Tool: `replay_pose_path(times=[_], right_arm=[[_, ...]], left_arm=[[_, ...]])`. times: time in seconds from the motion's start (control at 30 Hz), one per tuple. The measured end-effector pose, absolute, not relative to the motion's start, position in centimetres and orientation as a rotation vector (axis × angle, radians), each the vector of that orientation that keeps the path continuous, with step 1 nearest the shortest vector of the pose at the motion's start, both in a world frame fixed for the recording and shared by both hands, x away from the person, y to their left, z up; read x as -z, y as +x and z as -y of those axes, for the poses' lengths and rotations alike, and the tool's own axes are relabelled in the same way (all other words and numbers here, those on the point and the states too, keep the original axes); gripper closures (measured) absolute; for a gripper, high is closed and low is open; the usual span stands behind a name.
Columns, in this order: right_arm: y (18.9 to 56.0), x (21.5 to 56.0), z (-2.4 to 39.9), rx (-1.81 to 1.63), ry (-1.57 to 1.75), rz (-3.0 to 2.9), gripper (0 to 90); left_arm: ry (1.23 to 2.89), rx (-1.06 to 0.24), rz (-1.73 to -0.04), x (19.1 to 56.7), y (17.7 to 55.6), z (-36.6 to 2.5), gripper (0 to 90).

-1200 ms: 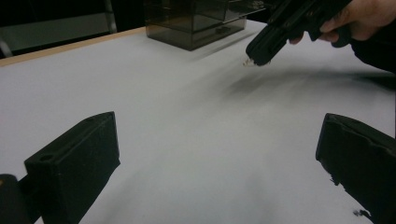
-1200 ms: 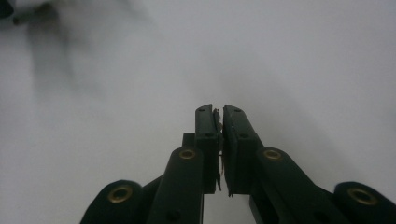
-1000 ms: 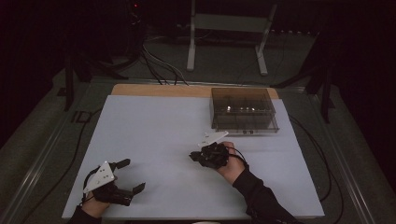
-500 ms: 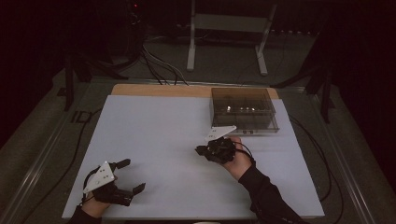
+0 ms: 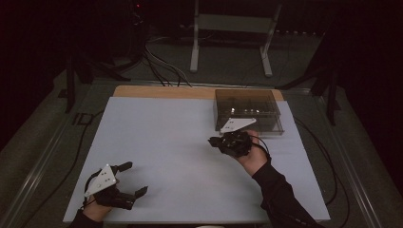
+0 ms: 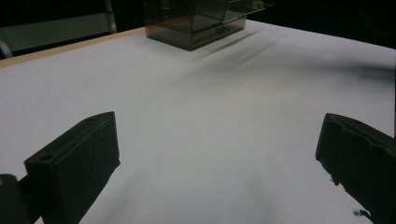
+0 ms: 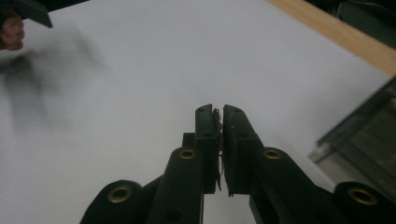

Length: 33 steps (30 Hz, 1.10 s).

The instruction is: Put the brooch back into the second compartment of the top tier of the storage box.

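Down at about seven o'clock on the white table (image 5: 180, 142), the left gripper (image 5: 135, 179) rests low in the person's left hand (image 5: 97, 210), its jaws spread wide apart with nothing between them; in the left gripper view the two black jaws stand far apart over bare white surface, and the smoky clear box (image 6: 201, 21) lies ahead at roughly twelve o'clock. Toward the middle right of the table, the right gripper (image 5: 212, 140) is held up by the right hand (image 5: 252, 159), pointing toward nine o'clock. In the right gripper view its jaws are pressed almost together, with something thin and dark caught in the slit between them; what it is cannot be told. Just beyond it, at one o'clock, the smoky clear box sits near the table's far wooden edge (image 5: 157, 91).
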State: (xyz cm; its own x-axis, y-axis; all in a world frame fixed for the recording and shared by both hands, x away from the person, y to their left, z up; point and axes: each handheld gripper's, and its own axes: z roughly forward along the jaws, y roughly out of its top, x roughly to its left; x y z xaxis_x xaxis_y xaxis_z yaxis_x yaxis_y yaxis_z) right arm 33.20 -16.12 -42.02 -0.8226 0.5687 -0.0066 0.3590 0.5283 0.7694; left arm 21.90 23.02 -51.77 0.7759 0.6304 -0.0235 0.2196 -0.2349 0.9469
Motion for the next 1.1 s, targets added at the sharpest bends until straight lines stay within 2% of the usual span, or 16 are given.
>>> replay_pose_path(times=[0.7, 1.1], right_arm=[[34.9, 38.6, 20.4, -1.196, 0.88, -2.367, 85.1], [35.5, 38.1, 22.7, -1.2, 0.954, -2.312, 85.1]], left_arm=[[1.812, -0.443, -0.654, 51.7, 21.8, -23.0, 0.6], [1.811, -0.445, -0.656, 51.7, 21.8, -23.0, 0.6]])
